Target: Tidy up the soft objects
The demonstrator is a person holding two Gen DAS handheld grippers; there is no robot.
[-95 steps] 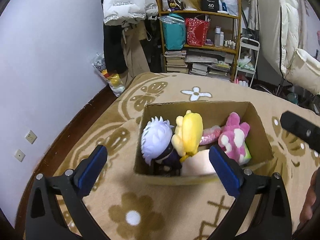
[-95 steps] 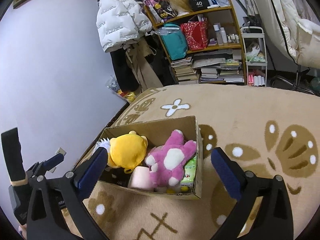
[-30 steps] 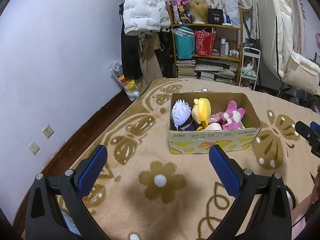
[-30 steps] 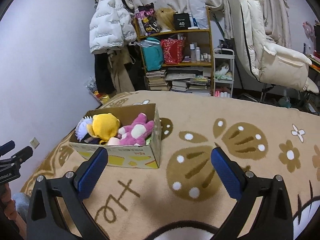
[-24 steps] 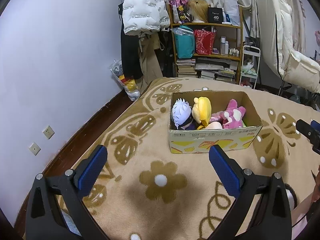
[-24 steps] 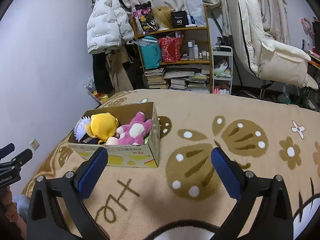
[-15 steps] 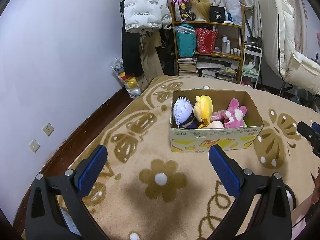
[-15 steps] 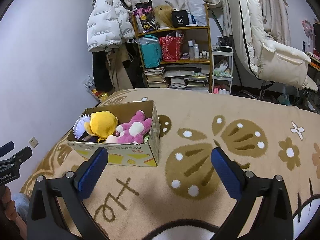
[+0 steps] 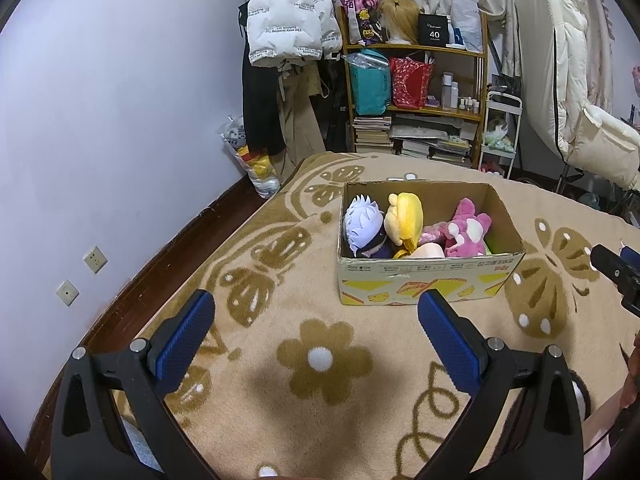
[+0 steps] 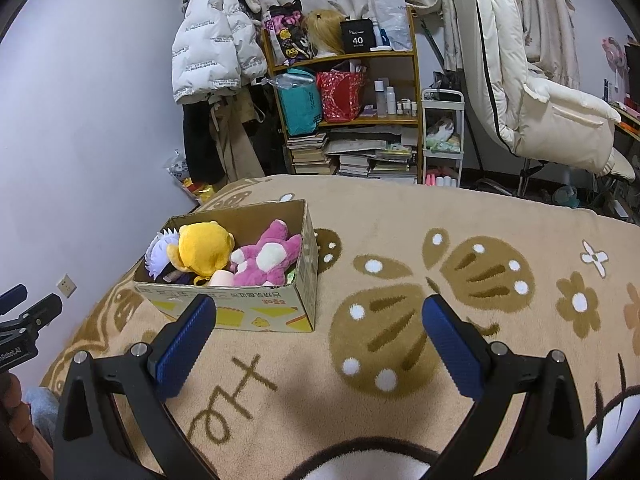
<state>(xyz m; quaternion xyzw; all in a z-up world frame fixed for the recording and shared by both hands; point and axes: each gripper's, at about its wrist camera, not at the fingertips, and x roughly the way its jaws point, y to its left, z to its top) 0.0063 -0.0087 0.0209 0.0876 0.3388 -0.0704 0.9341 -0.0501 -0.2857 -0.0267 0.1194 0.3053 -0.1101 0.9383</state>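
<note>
Both claws are wide open and hold nothing. Left gripper [image 9: 316, 334] and right gripper [image 10: 320, 336] hang over the rug, and their blue pads touch only air.

All the soft toys sit in the cardboard box [image 9: 430, 280]. From the left there is a doll with white hair [image 9: 362, 226], then a yellow plush [image 9: 404, 216], then a pink plush [image 9: 466, 228]. They are packed close, side by side. I see no toy lying loose on the rug [image 9: 320, 360], so I think the tidy-up is done or almost done.

That box lies ahead of both claws. It is a bit to the right for the left one, and off to the left for the right one. Its long side runs left to right across the left view. Neither claw is near it, but the left one faces it more squarely. A full shelf [image 10: 344, 116] stands far behind.
</note>
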